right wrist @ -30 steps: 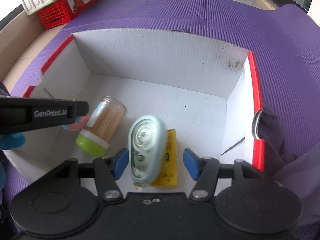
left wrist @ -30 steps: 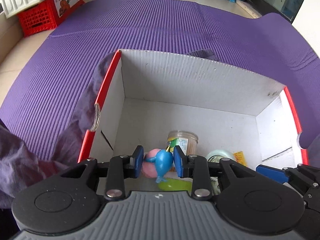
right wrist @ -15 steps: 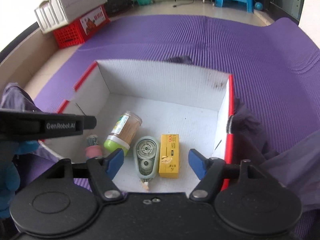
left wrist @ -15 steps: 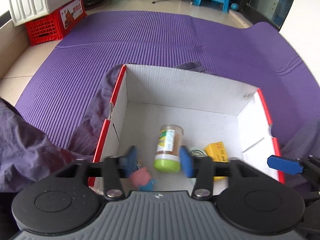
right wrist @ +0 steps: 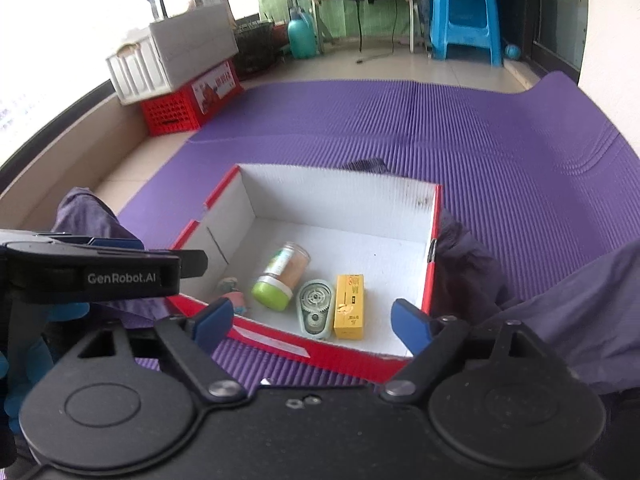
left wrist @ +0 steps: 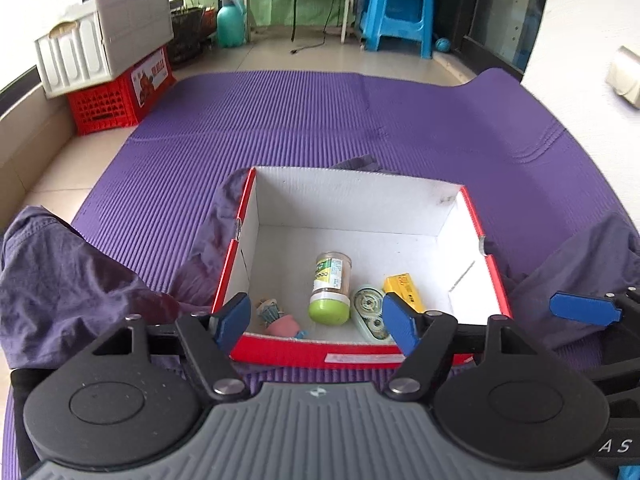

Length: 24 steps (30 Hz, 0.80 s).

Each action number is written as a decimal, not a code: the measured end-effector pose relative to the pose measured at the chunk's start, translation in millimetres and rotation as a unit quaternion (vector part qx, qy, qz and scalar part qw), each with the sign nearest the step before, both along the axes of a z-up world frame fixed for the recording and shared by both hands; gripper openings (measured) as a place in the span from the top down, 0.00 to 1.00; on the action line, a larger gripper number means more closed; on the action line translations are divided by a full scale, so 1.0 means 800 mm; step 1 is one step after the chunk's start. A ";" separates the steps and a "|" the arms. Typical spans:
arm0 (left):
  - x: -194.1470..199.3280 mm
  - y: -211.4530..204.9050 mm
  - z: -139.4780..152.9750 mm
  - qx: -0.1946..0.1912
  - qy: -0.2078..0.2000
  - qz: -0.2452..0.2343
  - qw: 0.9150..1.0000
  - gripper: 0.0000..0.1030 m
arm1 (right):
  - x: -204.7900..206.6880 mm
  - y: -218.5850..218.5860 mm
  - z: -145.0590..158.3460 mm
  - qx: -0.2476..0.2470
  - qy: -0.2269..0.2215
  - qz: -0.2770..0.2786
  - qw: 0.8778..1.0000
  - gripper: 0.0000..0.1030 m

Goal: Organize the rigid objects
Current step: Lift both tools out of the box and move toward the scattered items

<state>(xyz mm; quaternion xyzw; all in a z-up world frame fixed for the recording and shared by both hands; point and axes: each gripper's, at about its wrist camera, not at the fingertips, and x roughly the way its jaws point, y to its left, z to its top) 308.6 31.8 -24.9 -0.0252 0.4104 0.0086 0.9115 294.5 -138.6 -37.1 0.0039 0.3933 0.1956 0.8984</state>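
Observation:
A red-edged white cardboard box [left wrist: 352, 200] [right wrist: 340, 196] sits on the purple mat. Inside lie a toothpick jar with a green lid [left wrist: 330, 290] [right wrist: 282, 278], a pale green correction tape [left wrist: 370, 314] [right wrist: 316, 312], a yellow pack [left wrist: 404, 292] [right wrist: 350, 300] and a small pink and blue toy [left wrist: 280, 320] [right wrist: 234, 294]. My left gripper [left wrist: 316, 322] is open and empty, above the box's near wall. My right gripper [right wrist: 312, 322] is open and empty, also above the near wall.
Purple-grey cloth [left wrist: 68, 280] [right wrist: 560, 300] lies bunched on both sides of the box. The purple mat [left wrist: 320, 120] stretches beyond. A red crate [left wrist: 120, 88] with a white bin on top, a blue stool [left wrist: 396, 16] and a teal sprayer stand at the back.
My left gripper let go of the pink and blue toy, which now lies in the box. Both grippers opened wider and pulled up and back from the box.

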 end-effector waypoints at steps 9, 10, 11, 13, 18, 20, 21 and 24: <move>-0.056 -0.001 0.023 -0.002 -0.019 0.000 1.000 0.29 | -0.053 -0.013 0.019 0.018 -0.031 0.012 0.999 0.11; -0.062 -0.001 0.025 0.000 -0.022 -0.001 1.000 0.29 | -0.057 -0.014 0.021 0.020 -0.034 0.013 0.999 0.10; -0.067 -0.002 0.026 0.002 -0.025 -0.003 1.000 0.29 | -0.063 -0.016 0.023 0.022 -0.039 0.015 0.999 0.08; -0.079 -0.004 0.029 0.005 -0.028 -0.005 1.000 0.24 | -0.072 -0.019 0.027 0.029 -0.046 0.016 0.998 0.06; -0.105 -0.004 0.036 -0.007 -0.036 -0.008 0.999 0.19 | -0.097 -0.027 0.035 0.041 -0.064 0.019 0.997 0.01; -0.114 -0.006 0.038 -0.007 -0.039 -0.008 0.999 0.16 | -0.105 -0.031 0.037 0.046 -0.069 0.018 0.996 0.00; -0.119 -0.007 0.038 -0.006 -0.041 -0.009 0.999 0.13 | -0.108 -0.033 0.038 0.050 -0.069 0.017 0.996 0.00; -0.133 -0.011 0.041 -0.003 -0.054 -0.012 0.998 0.04 | -0.120 -0.040 0.040 0.061 -0.073 0.014 0.995 0.00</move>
